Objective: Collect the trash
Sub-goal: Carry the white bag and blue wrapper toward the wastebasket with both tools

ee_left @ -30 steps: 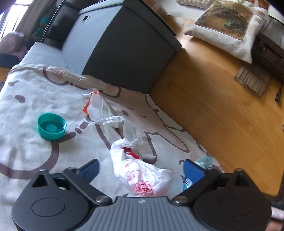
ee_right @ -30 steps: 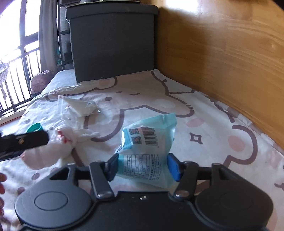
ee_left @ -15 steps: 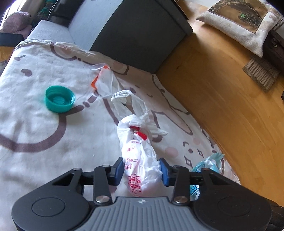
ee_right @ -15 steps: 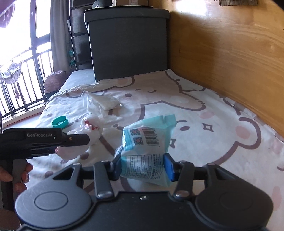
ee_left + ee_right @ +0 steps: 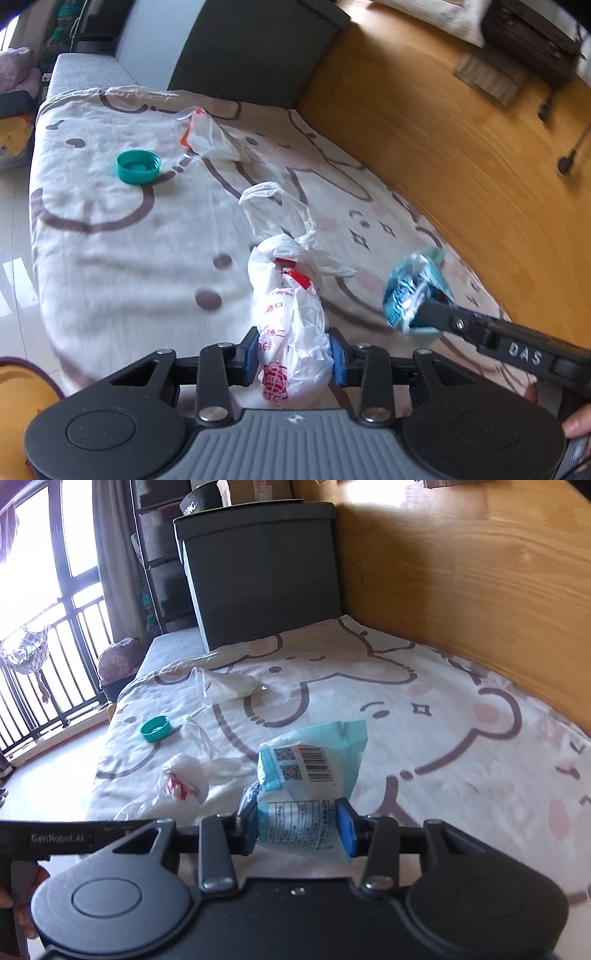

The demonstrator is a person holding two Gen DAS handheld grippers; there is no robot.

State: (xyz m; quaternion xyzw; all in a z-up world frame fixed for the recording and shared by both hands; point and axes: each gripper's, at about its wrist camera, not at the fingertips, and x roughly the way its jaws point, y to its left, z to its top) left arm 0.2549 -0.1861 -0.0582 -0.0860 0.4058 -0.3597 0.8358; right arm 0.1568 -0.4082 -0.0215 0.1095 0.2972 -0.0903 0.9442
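Observation:
My left gripper [image 5: 293,354] is shut on a white plastic bag with red print [image 5: 291,314] and holds it above the bed; the bag also shows in the right wrist view [image 5: 184,779]. My right gripper [image 5: 297,825] is shut on a light blue snack wrapper with a barcode [image 5: 314,764], lifted off the sheet; it also shows in the left wrist view [image 5: 413,291]. A teal bottle cap [image 5: 138,167] and a clear plastic bag with an orange edge [image 5: 210,138] lie on the cartoon-print sheet [image 5: 110,258] further back.
A dark grey box [image 5: 258,565] stands at the far end of the bed. A wooden wall [image 5: 480,590] runs along the right side. The bed's left edge drops to a pale floor [image 5: 48,775]. A balcony railing [image 5: 37,657] is beyond.
My left gripper closed on the white bag and lifted it. My right gripper rose with the blue wrapper. Both views pulled back from the bed.

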